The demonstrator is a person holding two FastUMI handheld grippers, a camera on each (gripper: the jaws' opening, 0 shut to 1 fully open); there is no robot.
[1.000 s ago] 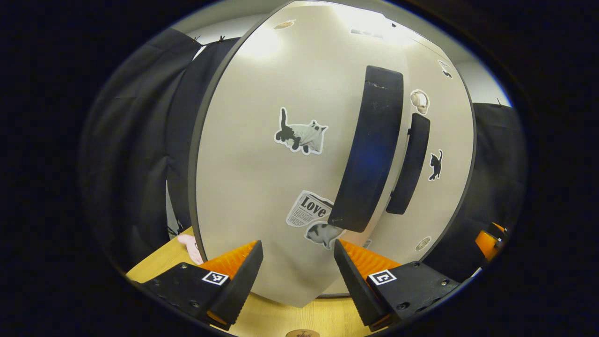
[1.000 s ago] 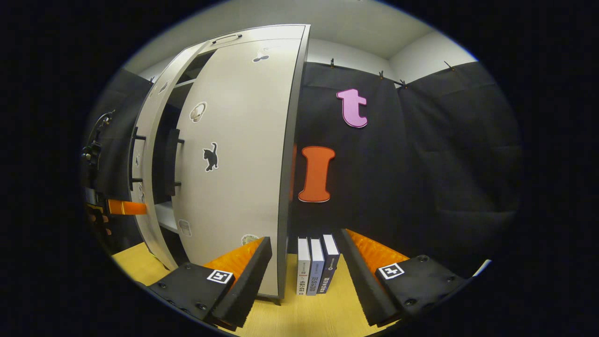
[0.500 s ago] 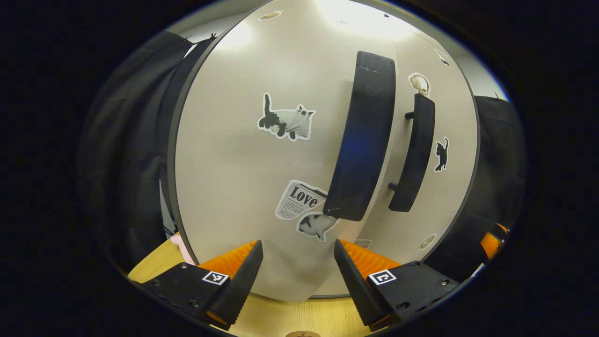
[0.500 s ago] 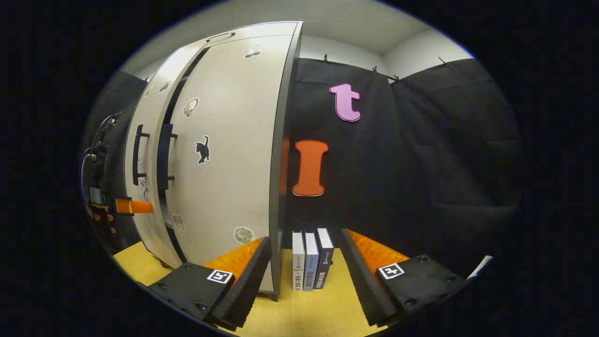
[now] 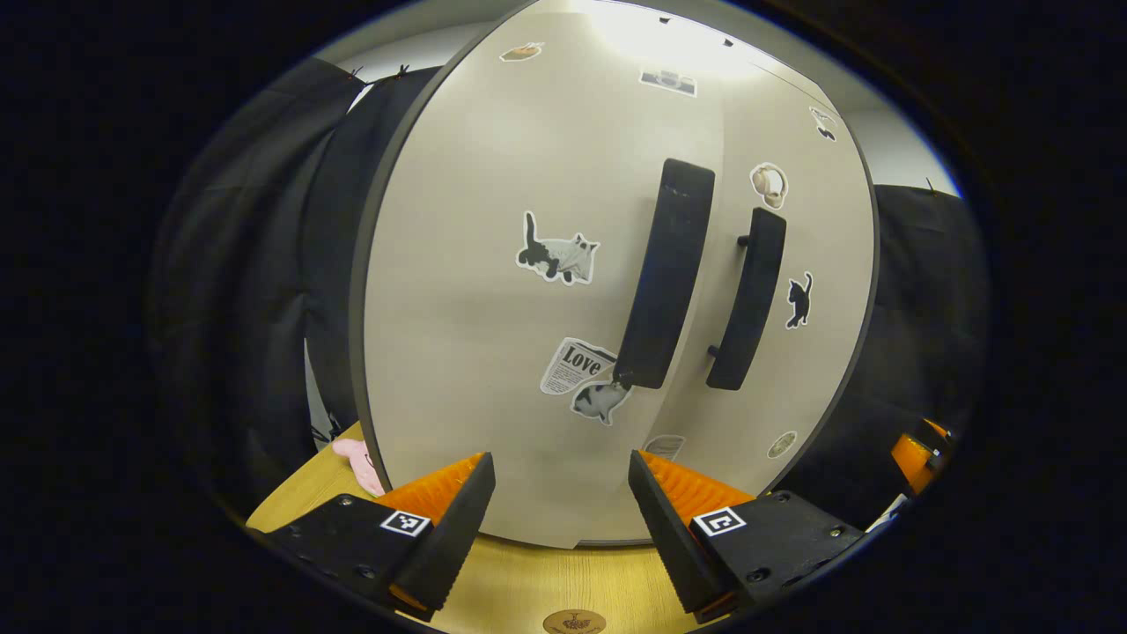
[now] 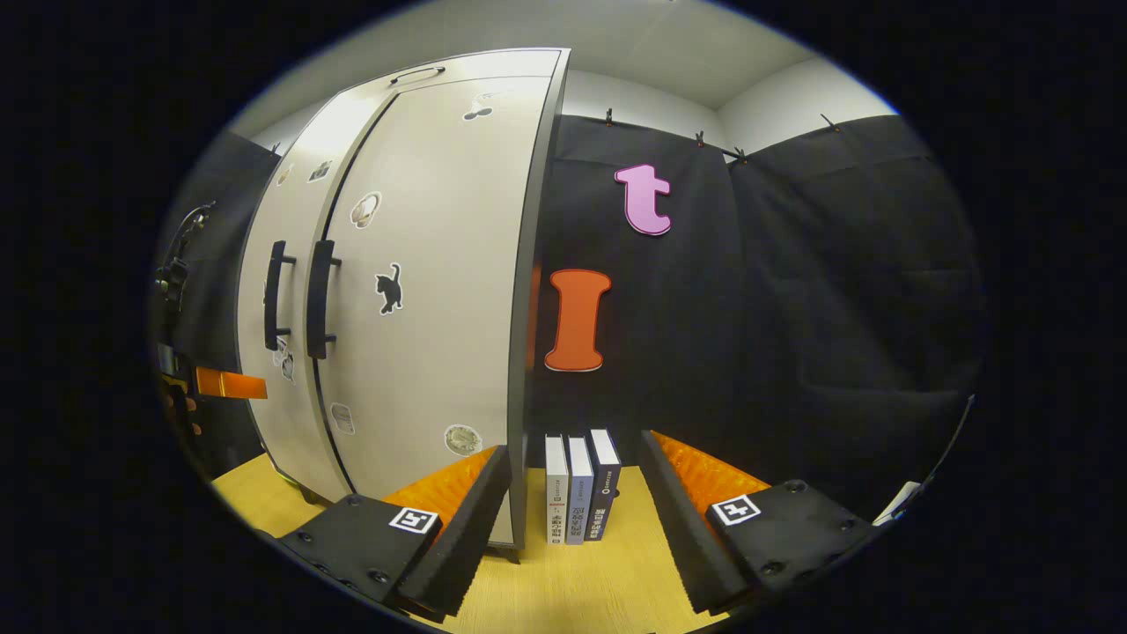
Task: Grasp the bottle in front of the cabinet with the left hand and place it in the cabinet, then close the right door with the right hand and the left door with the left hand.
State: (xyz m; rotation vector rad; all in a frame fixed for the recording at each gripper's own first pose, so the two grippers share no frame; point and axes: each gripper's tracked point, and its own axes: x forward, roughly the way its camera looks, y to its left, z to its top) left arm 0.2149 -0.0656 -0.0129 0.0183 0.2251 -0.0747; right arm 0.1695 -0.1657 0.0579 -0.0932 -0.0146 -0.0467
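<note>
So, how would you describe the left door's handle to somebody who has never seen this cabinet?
Find the tall pale cabinet covered in stickers; two dark vertical bar handles stand side by side where its doors meet. In the left gripper view, the left door's handle is the left, larger-looking one. Its lower end sits just beside the newspaper sticker, unlike the right door's handle.

Left door (image 5: 493, 291) swung shut, now flush with right door (image 5: 792, 264); left hand-held gripper (image 5: 561, 511) backed off.

Black cloth wall (image 6: 792, 291) w/ white ceiling (image 6: 651, 44) above, light wood tabletop (image 6: 599, 581), three upright books (image 6: 579, 486).
</note>
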